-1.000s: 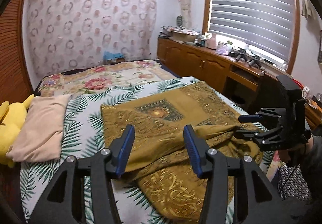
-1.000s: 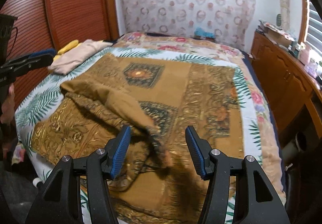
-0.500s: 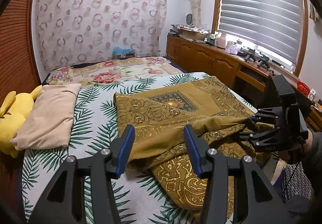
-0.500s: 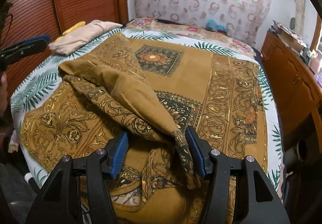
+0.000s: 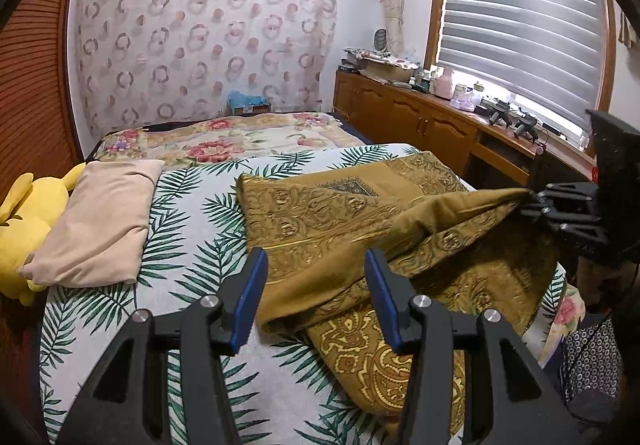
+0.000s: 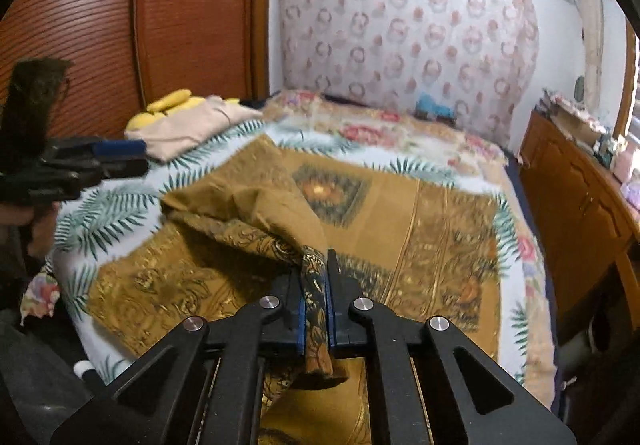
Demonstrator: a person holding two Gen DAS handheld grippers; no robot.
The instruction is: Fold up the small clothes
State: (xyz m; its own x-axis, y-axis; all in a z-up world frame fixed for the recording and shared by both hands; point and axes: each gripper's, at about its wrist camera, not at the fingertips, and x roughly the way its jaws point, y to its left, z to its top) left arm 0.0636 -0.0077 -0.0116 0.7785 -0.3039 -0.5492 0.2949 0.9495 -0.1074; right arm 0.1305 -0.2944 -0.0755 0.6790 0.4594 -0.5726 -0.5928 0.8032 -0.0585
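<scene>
Change: the right tongs [image 6: 314,297], wide apart a second ago with the cloth's fold lying between them, are now clamped on that fold and have lifted it off the bed.
Right tongs: closed tight on a bunched corner of the brown patterned cloth [image 6: 432,229]; a short tail of fabric hangs below the blue pads.
Left tongs [image 5: 316,299]: about half open, gripping nothing, poised over the near folded edge of the cloth, as before.
Cloth: spread across the middle of the bed [image 5: 188,229], one flap turned back so its plain underside shows; in the left wrist view a ridge of it rises toward the right tongs at the bed's right edge.
Bed: covered with a palm-leaf sheet, with a floral quilt [image 5: 224,139] at the far end.
Pillow [image 5: 96,221]: beige, at the bed's left edge, well apart from the cloth.
Plush toy [image 5: 24,213]: yellow, touching the pillow's outer side.
Picture quality: the right wrist view is blurred toward the far end.
</scene>
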